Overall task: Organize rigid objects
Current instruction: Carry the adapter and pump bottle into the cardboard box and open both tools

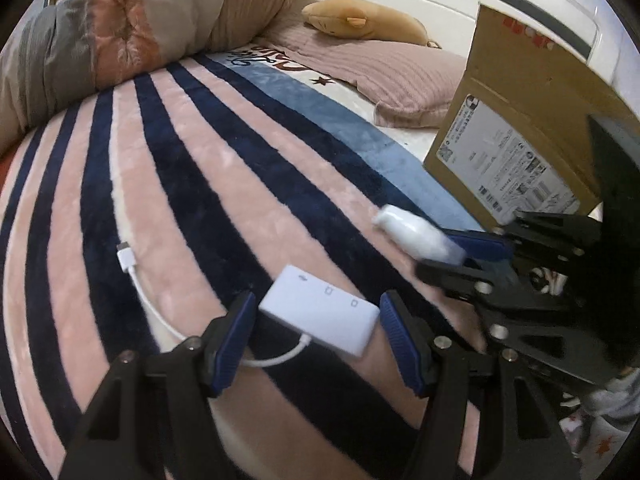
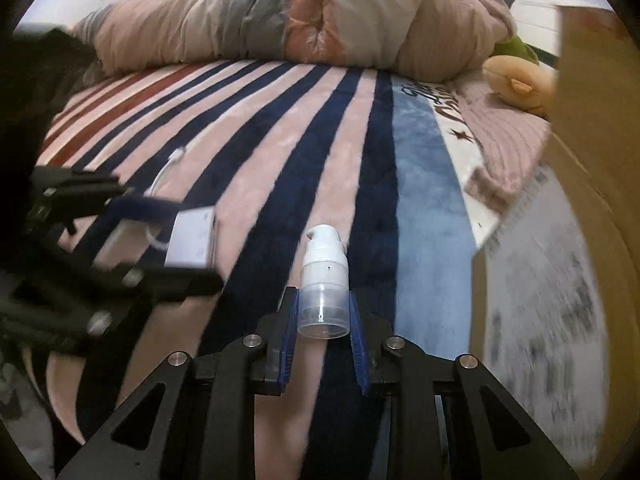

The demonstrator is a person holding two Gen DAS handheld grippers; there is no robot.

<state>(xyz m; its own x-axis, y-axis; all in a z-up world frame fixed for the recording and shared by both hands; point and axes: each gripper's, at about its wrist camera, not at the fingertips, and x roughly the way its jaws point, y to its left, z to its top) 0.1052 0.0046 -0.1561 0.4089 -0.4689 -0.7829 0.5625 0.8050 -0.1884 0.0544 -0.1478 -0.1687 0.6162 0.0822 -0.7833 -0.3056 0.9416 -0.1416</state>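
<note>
Holding the pump bottle [image 2: 323, 284] by its clear cap, the right gripper [image 2: 323, 312] seems bound for the cardboard box [image 1: 516, 92], while the half-open left gripper [image 1: 318, 320] straddles the white adapter [image 1: 320, 314] on the striped blanket [image 1: 192, 184] without pressing it.

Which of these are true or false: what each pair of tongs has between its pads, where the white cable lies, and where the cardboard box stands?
1. The right tongs are shut on the small white pump bottle with a clear cap. True.
2. The left tongs clamp the flat white rectangular adapter hub. False: it sits between the blue pads, with gaps on both sides.
3. The hub's thin white cable lies on the striped pink and navy blanket. True.
4. The brown cardboard box with a printed label lies flattened. False: it stands upright.
</note>
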